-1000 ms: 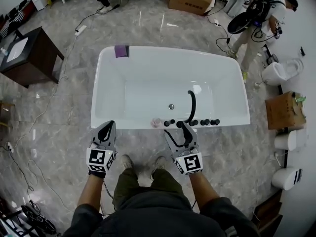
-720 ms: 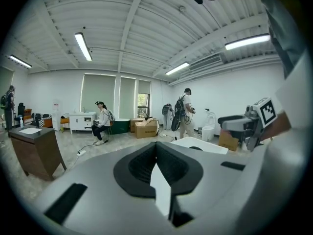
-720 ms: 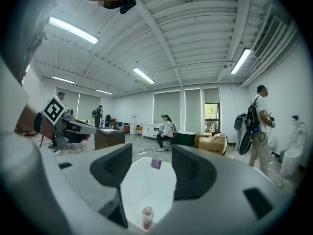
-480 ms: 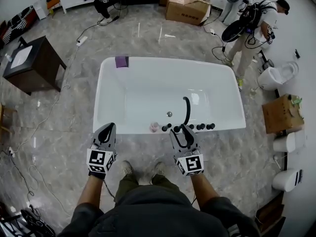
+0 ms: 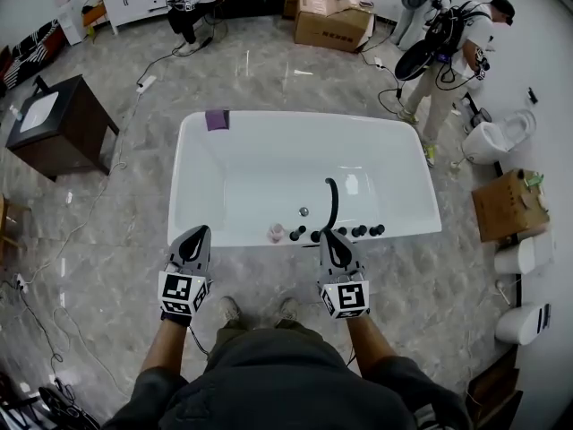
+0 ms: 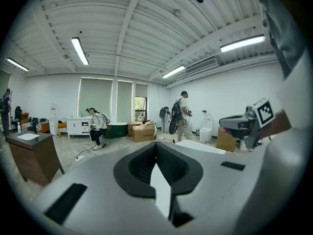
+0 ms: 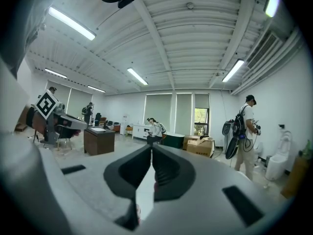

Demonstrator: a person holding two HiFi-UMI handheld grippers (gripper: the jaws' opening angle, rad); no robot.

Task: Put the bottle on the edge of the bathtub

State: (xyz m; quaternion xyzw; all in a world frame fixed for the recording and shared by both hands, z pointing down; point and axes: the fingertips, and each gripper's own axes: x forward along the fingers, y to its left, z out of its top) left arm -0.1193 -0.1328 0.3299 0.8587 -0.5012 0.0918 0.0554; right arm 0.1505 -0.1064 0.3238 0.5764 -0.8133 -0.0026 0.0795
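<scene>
The room is a big showroom with a grey marbled floor (image 5: 107, 231), and the white bathtub (image 5: 192, 177) lies just ahead of both tools. I count one bottle (image 5: 276, 232). It is small and pink and stands on the tub's near rim, just left of the right tool (image 5: 332, 237) and well to the right of the left tool (image 5: 198, 232). It is apart from both, so it already seems to be where the task wants it. The left tool's jaws are pressed together and empty. The right tool's jaws are closing, nearly together, with nothing between them. I judge the bottle to be light, stiff plastic with a smooth skin. The glossy rim gives it little footing, so a nudge could slide it into the basin. If I must shift it, I would take it across the middle of its body with a narrow, gentle pinch. It is too small here for me to make out its cap. Otherwise there is one tub, one curved black spout (image 5: 332, 200) straight ahead of the right tool, and a row of black knobs (image 5: 367, 231). That tool partly covers the knobs, so I cannot count them surely. There is also one purple pad (image 5: 216, 119) at the far corner.
</scene>
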